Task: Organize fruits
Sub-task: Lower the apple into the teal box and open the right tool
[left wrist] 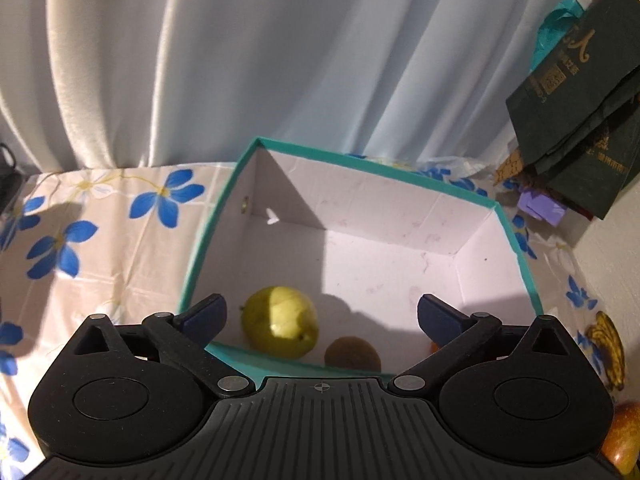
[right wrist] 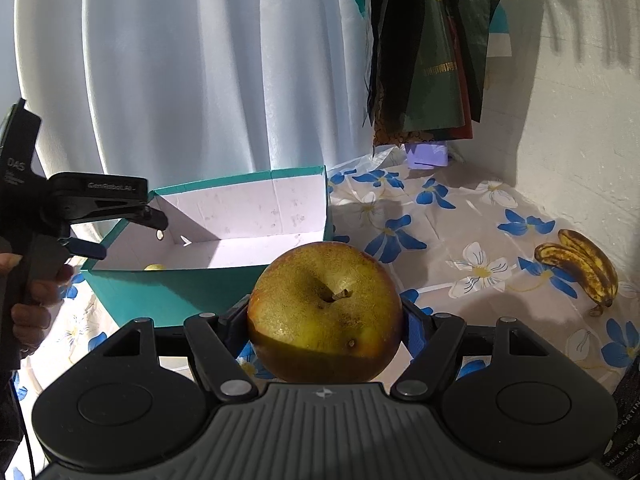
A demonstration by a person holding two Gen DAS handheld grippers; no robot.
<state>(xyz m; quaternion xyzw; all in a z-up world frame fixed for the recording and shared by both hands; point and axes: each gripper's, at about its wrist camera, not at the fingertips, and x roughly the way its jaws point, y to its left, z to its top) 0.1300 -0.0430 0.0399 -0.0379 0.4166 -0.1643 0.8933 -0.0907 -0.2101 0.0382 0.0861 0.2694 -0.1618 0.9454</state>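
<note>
Now we hold the right gripper pinched on a big yellow-red apple, which fills the lower centre of the right wrist view, stem facing the camera, both pads pressed to its sides. Just behind it to the left stands the teal box, its near wall close to the apple. Our left gripper hangs over that box with its fingers spread wide and nothing between them; in the right wrist view it enters from the left edge. Inside the box, low in the left wrist frame, a green pear lies beside a brown kiwi, apart from the fingertips. At the right of the right wrist frame, spotted bananas rest on the flowered tablecloth.
</note>
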